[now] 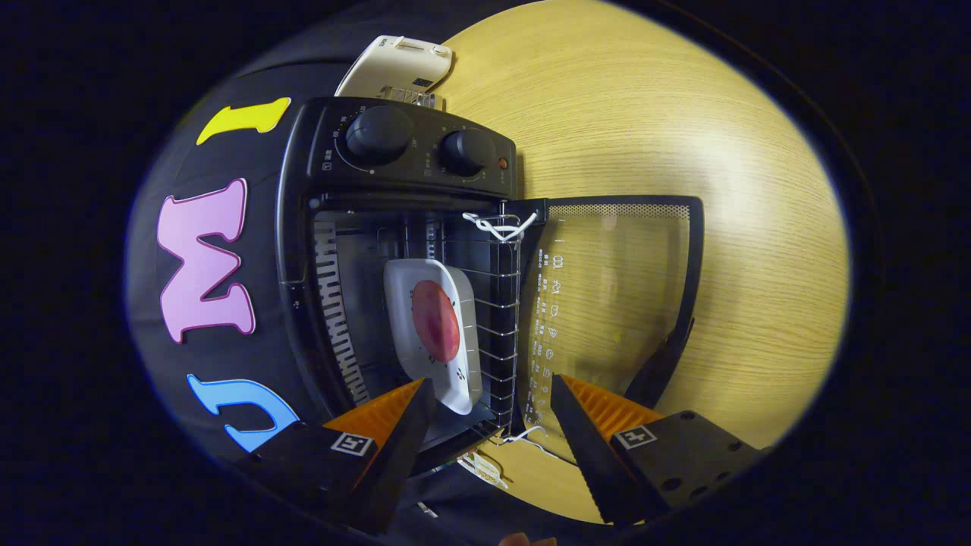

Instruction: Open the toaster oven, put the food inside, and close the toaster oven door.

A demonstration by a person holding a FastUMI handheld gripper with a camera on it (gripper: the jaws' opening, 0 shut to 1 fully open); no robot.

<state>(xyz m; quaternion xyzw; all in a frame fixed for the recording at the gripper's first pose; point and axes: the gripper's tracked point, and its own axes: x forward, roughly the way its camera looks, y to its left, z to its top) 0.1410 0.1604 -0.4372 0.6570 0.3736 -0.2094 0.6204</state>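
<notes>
A black toaster oven (402,152) with two knobs stands on the wooden table, and the view is rolled sideways. Its glass door (614,303) hangs fully open, folded down over the table. Inside, on the wire rack (504,303), rests a white square plate (402,303) carrying a round red piece of food (436,320). My gripper (491,385) is open just in front of the oven mouth, near the door hinge. One finger (387,425) overlaps the oven's side wall and the other (599,425) lies over the door glass. Nothing is held between them.
A white appliance (394,68) stands behind the oven. White cord (497,226) is tied at the rack's front corner, and another loop (523,436) shows near the fingers. The door's black handle (667,356) sticks out at its far edge. Wooden tabletop (645,114) spreads beyond the door.
</notes>
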